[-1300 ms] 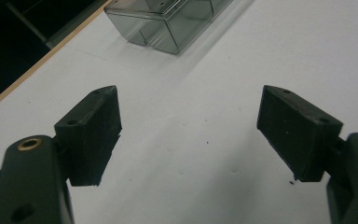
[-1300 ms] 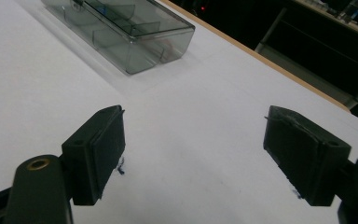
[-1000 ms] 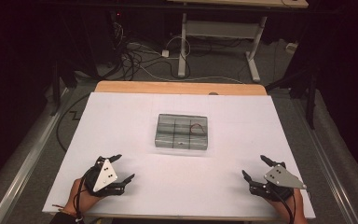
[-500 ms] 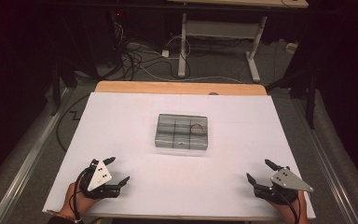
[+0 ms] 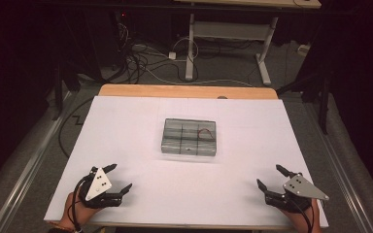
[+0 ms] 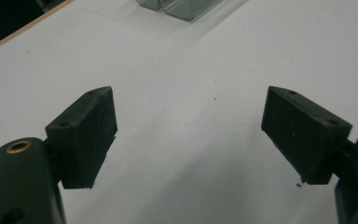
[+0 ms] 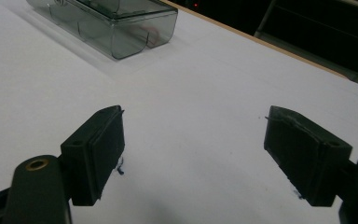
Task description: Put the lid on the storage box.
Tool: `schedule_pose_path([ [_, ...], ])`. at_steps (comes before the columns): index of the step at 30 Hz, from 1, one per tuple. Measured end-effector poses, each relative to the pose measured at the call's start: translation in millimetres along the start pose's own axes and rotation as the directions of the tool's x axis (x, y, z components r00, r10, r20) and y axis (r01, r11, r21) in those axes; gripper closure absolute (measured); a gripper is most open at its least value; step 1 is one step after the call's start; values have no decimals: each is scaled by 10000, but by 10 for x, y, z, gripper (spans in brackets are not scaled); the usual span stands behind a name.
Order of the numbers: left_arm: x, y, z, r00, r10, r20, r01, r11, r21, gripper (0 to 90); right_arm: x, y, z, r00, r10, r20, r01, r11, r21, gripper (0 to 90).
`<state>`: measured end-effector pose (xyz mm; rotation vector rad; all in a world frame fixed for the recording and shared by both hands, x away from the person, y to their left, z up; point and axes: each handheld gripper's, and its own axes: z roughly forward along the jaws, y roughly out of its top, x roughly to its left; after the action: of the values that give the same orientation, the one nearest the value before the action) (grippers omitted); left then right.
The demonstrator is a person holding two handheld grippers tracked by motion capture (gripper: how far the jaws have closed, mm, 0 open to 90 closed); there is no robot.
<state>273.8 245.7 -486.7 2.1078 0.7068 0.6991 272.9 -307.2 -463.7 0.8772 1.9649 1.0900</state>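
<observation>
A clear grey plastic compartment box (image 5: 189, 137) lies shut in the middle of the white table (image 5: 141, 116); something small and red shows in its far right compartment. My left gripper (image 5: 118, 176) rests near the front left edge, open, nothing between its jaws (image 6: 189, 133). Near the front right edge, my right gripper (image 5: 270, 177) is open too and holds nothing (image 7: 193, 154). The box's corner (image 6: 182, 7) shows at the top of the left gripper view, and the box (image 7: 107, 23) lies at the upper left of the right gripper view.
A wooden strip (image 5: 184, 91) runs along the table's far edge. Beyond it on the floor lie tangled cables (image 5: 141, 53) and the legs of another desk (image 5: 223, 39). Metal rails (image 5: 24, 165) flank the table on both sides.
Both grippers have drawn back a little toward the front edge of the table, jaws still open. The box has not moved.
</observation>
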Motion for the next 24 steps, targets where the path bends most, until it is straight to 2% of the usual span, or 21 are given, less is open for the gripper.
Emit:
schedule_pose_path([
  [15, -14, 16, 10, 9999, 128, 52, -128, 9999, -2, 178, 21, 43, 4, 9998, -214, -31, 214, 9998, 43, 213],
  [24, -24, 18, 12, 9998, 150, 107, -150, 9999, -9, 178, 14, 55, -20, 9999, -116, 2, 116, 9999, -47, 217],
])
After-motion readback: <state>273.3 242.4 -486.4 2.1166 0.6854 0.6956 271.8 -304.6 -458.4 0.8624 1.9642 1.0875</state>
